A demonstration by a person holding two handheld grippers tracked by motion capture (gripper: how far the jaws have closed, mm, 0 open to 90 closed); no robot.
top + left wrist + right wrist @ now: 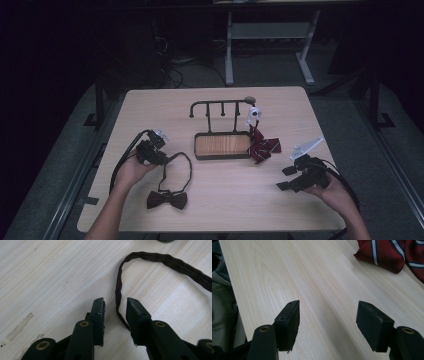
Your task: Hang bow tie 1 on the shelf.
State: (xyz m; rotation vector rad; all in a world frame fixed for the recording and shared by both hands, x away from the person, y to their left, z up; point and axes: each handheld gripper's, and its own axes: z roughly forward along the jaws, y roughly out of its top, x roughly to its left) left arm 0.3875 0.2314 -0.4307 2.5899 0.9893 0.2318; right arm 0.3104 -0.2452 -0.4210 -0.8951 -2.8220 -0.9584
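From above, a pale wooden table (220, 200) carries a dark rack with a wood-floored tray (222, 145) near its middle, a row of pegs standing along its back rail. A red striped bow tie (262, 148) lies crumpled against the tray's right edge, a small white clip (254, 114) just above it. Nearer the person, a dark brown bow tie (167, 199) rests flat, its strap (177, 170) looping up toward the left gripper (150, 150). The right gripper (290, 177) hovers well apart at the table's right side, jaws visibly spread.

In the left gripper view, the left gripper (115, 312) sits low over the wood with its jaws parted a little, and the brown strap (120, 285) runs down between them (it seems to brush the inner face of the right-hand jaw, though nothing is pinched).

In the right gripper view, the right gripper (328, 317) has its jaws wide apart over bare tabletop, with the red striped bow tie (384, 252) lying ahead in the upper right corner.
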